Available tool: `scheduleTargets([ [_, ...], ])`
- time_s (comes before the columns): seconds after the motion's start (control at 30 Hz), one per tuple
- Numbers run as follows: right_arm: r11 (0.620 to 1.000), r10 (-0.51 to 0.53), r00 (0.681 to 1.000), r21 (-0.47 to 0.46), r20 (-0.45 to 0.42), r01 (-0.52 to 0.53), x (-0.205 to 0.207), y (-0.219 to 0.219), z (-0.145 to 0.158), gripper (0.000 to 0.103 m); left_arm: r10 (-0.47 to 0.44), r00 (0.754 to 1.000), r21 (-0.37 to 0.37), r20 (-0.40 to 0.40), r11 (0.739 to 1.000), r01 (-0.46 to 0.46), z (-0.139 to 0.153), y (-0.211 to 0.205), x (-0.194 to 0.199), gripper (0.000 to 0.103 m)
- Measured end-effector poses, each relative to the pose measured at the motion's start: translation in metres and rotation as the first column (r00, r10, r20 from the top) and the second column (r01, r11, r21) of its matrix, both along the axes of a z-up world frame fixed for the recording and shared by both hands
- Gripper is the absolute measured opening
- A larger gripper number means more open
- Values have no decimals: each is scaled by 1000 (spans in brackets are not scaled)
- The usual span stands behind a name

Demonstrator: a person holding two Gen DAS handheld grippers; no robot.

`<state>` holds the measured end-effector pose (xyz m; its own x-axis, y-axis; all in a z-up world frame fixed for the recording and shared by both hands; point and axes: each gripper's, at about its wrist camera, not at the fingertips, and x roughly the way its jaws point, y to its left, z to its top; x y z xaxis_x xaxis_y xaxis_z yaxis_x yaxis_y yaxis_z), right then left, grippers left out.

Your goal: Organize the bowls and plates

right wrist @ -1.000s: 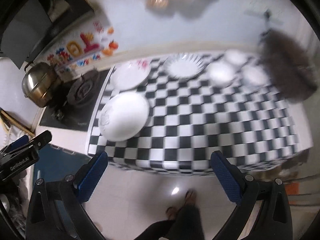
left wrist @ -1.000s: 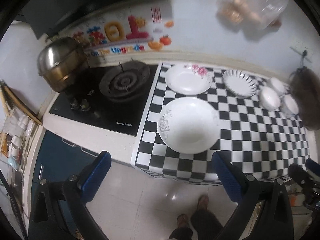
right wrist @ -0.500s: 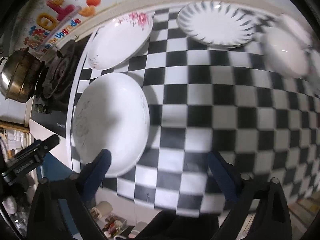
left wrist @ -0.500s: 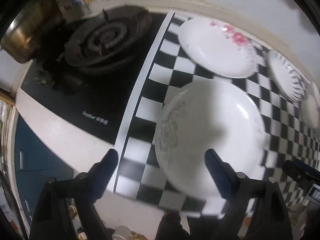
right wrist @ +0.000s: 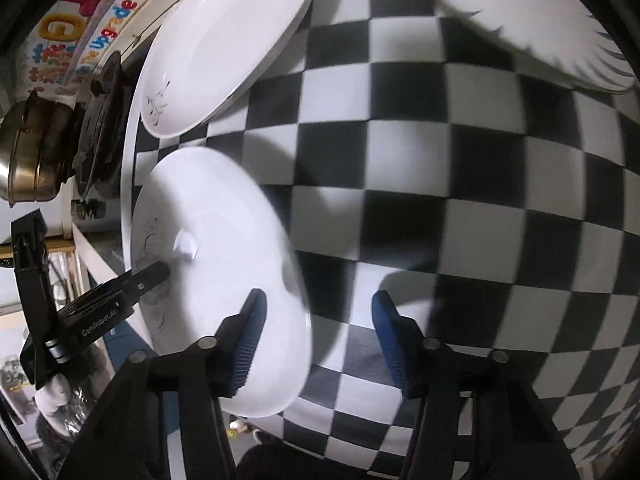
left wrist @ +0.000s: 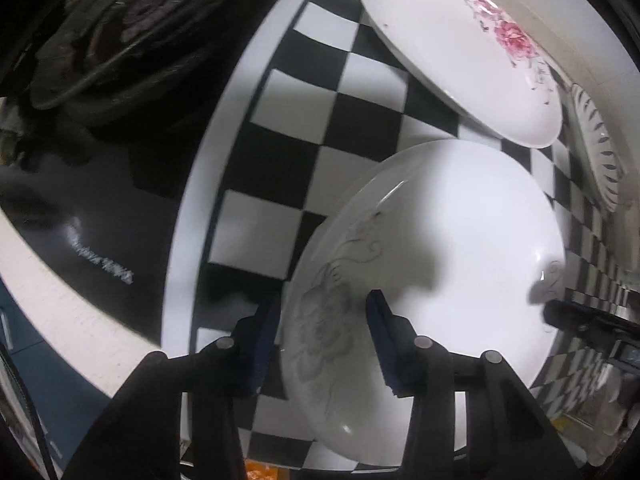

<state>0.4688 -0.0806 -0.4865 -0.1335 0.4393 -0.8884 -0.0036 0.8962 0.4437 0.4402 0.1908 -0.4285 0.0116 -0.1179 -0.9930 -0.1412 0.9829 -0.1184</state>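
Only right view [right wrist: 316, 336] shows steel pot [right wrist: 28, 160].

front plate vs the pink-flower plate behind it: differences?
Decoration: the front plate carries a faint grey floral print, while the pink-flower plate has pink roses at its rim.
Position: the front plate lies at the counter's near edge; the pink-flower plate lies nearer the wall.
Engagement: the left gripper and right gripper straddle the front plate's rim; the pink-flower plate is untouched.
Both are white.

A home kitchen: a black gas hob [left wrist: 108, 36] sits at the left of a counter covered in checkered black-and-white sheet [right wrist: 460, 184]. A brass-coloured pot [right wrist: 32, 152] stands on the far-left burner, and white plates [right wrist: 224, 40] lie on the counter
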Motion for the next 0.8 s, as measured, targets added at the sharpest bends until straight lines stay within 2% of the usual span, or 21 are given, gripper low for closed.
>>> scheduleTargets([
  [0.17,1000,9,999,11,-36,-9,-4,15,-6,44,-49,999,-40,-8,998,48,2,0,2,38],
  [0.23,1000,7,999,5,-35,-7,-4,20,-6,32,-86,996,-46,-4,995,86,1,4,3,36],
  [0.3,1000,0,998,14,-63,0,-7,23,-10,28,-98,995,-55,1,994,98,2,6,4,35],
  [0.37,1000,6,999,-11,-44,-7,-10,28,-8,28,-105,994,-60,7,993,105,2,8,4,34],
  [0.43,999,5,1000,-46,-28,-6,-14,29,-7,22,-109,994,-59,11,992,110,3,8,2,34],
  [0.67,998,-18,1000,-61,-17,17,-25,21,-3,22,-116,993,-61,15,991,117,2,-1,6,30],
  [0.8,998,-37,999,-53,-14,36,-31,10,-1,22,-134,991,-65,26,989,135,12,-7,-3,30],
])
